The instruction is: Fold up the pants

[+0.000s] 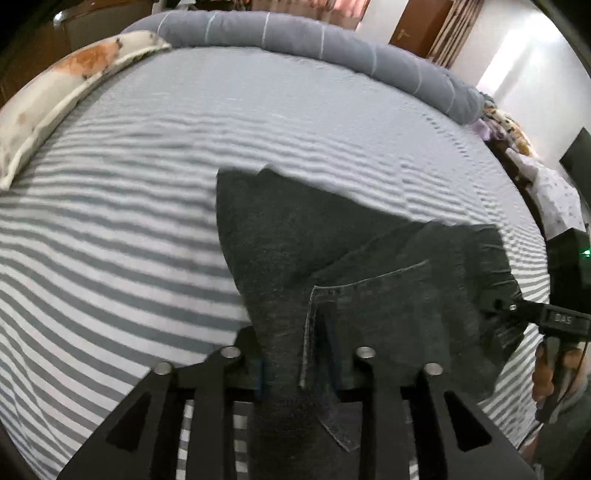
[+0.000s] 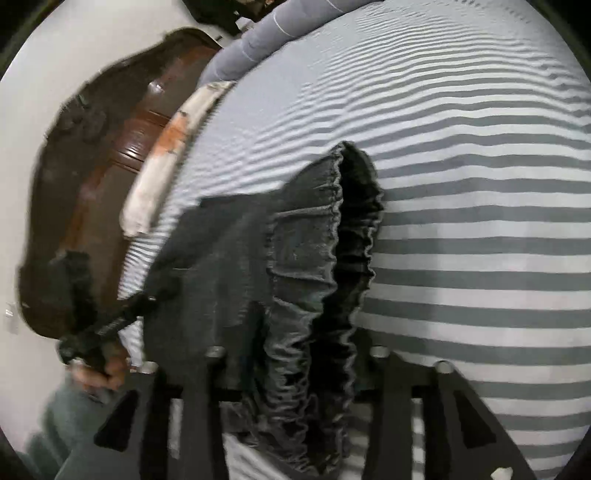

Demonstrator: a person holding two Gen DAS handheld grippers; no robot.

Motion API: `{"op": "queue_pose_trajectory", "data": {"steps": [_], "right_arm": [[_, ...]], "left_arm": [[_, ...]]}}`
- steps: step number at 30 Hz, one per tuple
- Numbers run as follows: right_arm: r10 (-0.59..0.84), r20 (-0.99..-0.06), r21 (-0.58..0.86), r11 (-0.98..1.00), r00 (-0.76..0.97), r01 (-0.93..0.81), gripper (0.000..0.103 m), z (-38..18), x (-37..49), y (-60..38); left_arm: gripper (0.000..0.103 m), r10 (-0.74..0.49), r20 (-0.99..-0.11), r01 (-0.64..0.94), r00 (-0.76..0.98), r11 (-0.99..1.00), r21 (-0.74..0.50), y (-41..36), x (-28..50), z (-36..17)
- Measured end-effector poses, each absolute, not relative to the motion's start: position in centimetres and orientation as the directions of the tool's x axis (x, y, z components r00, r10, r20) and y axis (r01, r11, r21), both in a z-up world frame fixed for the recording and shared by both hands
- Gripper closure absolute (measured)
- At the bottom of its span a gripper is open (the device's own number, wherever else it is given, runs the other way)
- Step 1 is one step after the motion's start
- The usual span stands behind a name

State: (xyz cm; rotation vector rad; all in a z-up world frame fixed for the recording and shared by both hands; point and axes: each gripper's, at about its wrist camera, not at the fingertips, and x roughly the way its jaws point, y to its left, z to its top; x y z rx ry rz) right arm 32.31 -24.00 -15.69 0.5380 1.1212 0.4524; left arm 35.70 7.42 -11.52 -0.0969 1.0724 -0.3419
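Note:
Dark grey denim pants [image 1: 332, 240] lie partly folded on a grey-and-white striped bed [image 1: 110, 258]. My left gripper [image 1: 299, 373] is shut on the pants near a back pocket [image 1: 369, 295], with cloth bunched between its fingers. My right gripper [image 2: 295, 376] is shut on the elastic, ruffled waistband [image 2: 332, 240] of the pants [image 2: 221, 277]. In the left wrist view the right gripper [image 1: 506, 308] pinches the waistband at the right. In the right wrist view the left gripper [image 2: 147, 297] grips the pants at the left.
A rolled grey blanket [image 1: 295, 33] lies along the far edge of the bed. A white and orange pillow [image 1: 55, 96] lies at the left. A dark wooden headboard [image 2: 92, 166] stands beside the bed. Clutter [image 1: 517, 140] sits past the bed's right edge.

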Motion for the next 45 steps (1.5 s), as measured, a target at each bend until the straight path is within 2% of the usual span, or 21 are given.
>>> {"op": "queue_pose_trajectory", "data": {"steps": [2,4,5,9,15,19,24,27,29,32,35,39,42,45], "right_arm": [[0.531,-0.740,0.549,0.832,0.412,-0.086,0.043,-15.3,31.1,-24.1],[0.465,-0.764,0.472,0.876,0.446,-0.104,0.034,-14.4,30.0,-23.8],[0.443,-0.766,0.445,0.888,0.465,-0.114,0.034,-14.0,29.2,-23.6],[0.334,-0.791,0.320,0.940,0.513,-0.119,0.030,-12.9,26.9,-22.8],[0.282,-0.826,0.283,0.956,0.489,-0.074,0.028,-14.1,25.9,-22.7],[0.264,-0.837,0.277,0.960,0.478,-0.044,0.025,-14.4,26.8,-22.2],[0.162,-0.851,0.163,0.986,0.499,-0.043,0.024,-12.9,26.4,-19.9],[0.143,-0.849,0.135,0.989,0.509,-0.053,0.023,-11.6,25.2,-18.5],[0.130,-0.834,0.110,0.991,0.537,-0.070,0.020,-10.3,24.0,-17.3],[0.126,-0.814,0.112,0.992,0.566,-0.061,0.010,-8.5,22.1,-16.1],[0.119,-0.805,0.117,0.992,0.581,-0.041,0.001,-7.2,20.1,-15.1],[0.080,-0.805,0.094,0.996,0.588,-0.006,0.001,-5.8,17.3,-13.9],[0.073,-0.805,0.083,0.996,0.589,-0.009,0.001,-5.2,15.4,-13.0],[0.077,-0.805,0.079,0.997,0.588,-0.021,0.001,-4.7,13.7,-12.2]], "left_arm": [[0.062,-0.297,-0.839,0.231,0.456,0.950,-0.210,7.5,34.9,-11.7],[0.060,-0.269,-0.835,0.248,0.480,0.955,-0.165,7.3,33.7,-11.6],[0.056,-0.254,-0.831,0.250,0.496,0.958,-0.143,7.3,33.0,-11.5],[0.052,-0.196,-0.818,0.249,0.541,0.966,-0.067,7.5,29.7,-11.7],[0.046,-0.132,-0.812,0.227,0.568,0.974,0.000,7.9,27.1,-13.1],[0.037,-0.105,-0.809,0.174,0.578,0.985,-0.004,8.3,27.1,-13.5],[0.036,-0.043,-0.804,0.152,0.592,0.987,0.059,7.6,26.3,-12.4],[0.035,-0.039,-0.798,0.142,0.601,0.988,0.059,7.3,25.1,-11.1],[0.031,-0.045,-0.790,0.144,0.611,0.988,0.055,7.1,24.1,-10.0],[0.018,-0.049,-0.774,0.130,0.631,0.990,0.044,7.0,22.2,-8.3],[0.014,-0.049,-0.762,0.121,0.645,0.992,0.038,7.0,20.4,-6.7],[0.011,-0.038,-0.743,0.096,0.668,0.995,0.036,7.0,17.3,-4.8],[0.004,-0.028,-0.736,0.073,0.676,0.997,0.030,7.3,15.1,-4.0],[0.003,-0.017,-0.735,0.046,0.678,0.999,0.020,7.6,13.0,-3.5]]}}
